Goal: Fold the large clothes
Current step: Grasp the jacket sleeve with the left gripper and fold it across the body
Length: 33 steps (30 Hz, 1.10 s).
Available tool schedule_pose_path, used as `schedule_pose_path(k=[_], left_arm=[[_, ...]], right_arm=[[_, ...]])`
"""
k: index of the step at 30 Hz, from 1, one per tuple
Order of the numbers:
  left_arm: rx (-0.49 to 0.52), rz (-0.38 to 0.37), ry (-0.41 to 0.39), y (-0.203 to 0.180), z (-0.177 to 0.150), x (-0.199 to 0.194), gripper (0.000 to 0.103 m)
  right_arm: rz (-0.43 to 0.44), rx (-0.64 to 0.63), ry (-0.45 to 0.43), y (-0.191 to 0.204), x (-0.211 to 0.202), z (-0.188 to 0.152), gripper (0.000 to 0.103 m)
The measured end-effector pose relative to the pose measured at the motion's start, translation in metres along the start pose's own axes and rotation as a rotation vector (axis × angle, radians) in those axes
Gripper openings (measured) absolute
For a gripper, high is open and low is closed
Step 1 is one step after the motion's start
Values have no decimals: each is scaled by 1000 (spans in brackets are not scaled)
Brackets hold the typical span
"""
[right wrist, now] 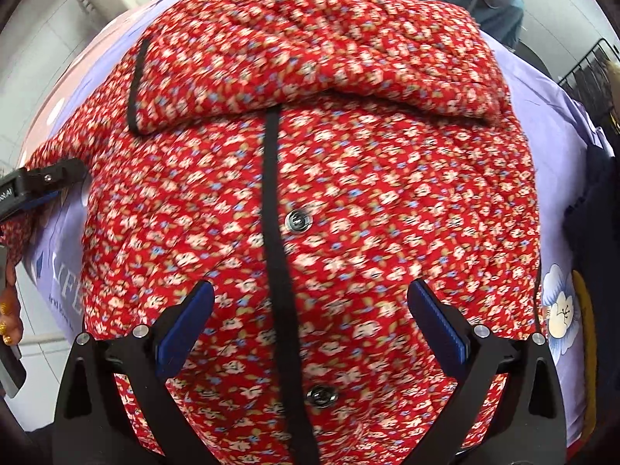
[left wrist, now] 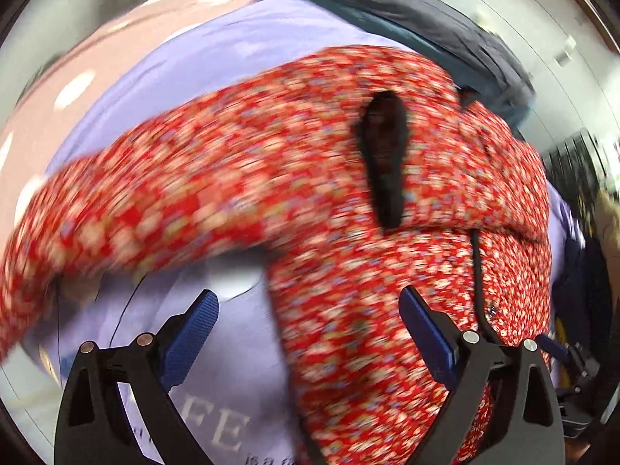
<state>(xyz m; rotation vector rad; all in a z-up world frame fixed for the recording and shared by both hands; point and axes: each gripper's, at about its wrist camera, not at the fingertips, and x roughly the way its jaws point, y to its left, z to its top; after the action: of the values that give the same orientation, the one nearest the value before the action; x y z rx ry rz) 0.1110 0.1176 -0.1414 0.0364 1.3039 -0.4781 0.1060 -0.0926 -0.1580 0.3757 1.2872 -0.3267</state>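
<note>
- where the fisheye edges curve away, pale wall and floor panels (left wrist: 503, 19) ring the scene, and a dark wire rack (right wrist: 589, 73) stands far right of the right tongs.
- a lilac sheet (left wrist: 240, 46) covers the worktop; printed letters on it show just beyond the left tongs' left finger, and a flower print (right wrist: 562, 310) lies right of the right tongs.
- a pink cloth (left wrist: 77, 89) sits at the far left of the left tongs, and a grey-blue garment (left wrist: 445, 15) is heaped at the far edge.
- the red floral quilted jacket (right wrist: 348, 193) lies spread on the sheet under both tongs, black trim (right wrist: 277, 232) and snap buttons (right wrist: 297, 220) running between the right tongs' fingers, one sleeve (right wrist: 310, 58) folded across the chest.
- the left tongs (left wrist: 310, 329) are released, nothing between the fingers, over the jacket's edge and the sheet.
- the right tongs (right wrist: 310, 325) are released, above the jacket's front.
- no container can be made out.
</note>
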Motion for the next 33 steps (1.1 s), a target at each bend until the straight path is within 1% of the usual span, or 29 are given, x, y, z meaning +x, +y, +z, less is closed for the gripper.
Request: schedule_pose_path(k=[2,6,7,10,13,15,18,22,25,27,29,32,33], left_arm=[[-50,17,0,18,-4,-2,89],[-145,46,0,48,-8,-6,88],[-179,51,-8,58,-9,-9,88],[-255,56,-25,78,-14,-14,88],[-381,47,-32,107,-22,-19,88],[-441,48,-21,121,-28,-18,88],[-522,64,-21,142,-39,-18,87],[-610,65,-41,162,-48,-22,86],[-674,52,-89,175,-48,-30,85],[-733,26,-148,184,-48,-39,85],[-810,-30,-206,192,-49,-47,85],[-891,-115,-237,194,-56,-50,85],[-916,-129,-245,195,-59,-51,85]], right_arm=[[7,-1,1,5,-2,-5,98],[13,-21,4,34,-2,-19,98],[15,-29,5,34,-3,-18,98],[24,-45,1,47,1,-20,98],[20,-81,-14,53,-4,-21,98],[-1,-117,-33,62,-6,-19,98],[-19,-149,-47,78,-8,-20,98],[-21,-164,-36,89,-7,-25,98],[-20,-168,-26,95,-4,-27,98],[-19,-172,-25,98,-3,-28,98],[-19,-176,-30,97,-3,-29,98],[-25,-180,-34,97,-3,-27,98],[-25,-178,-34,93,-3,-24,98]])
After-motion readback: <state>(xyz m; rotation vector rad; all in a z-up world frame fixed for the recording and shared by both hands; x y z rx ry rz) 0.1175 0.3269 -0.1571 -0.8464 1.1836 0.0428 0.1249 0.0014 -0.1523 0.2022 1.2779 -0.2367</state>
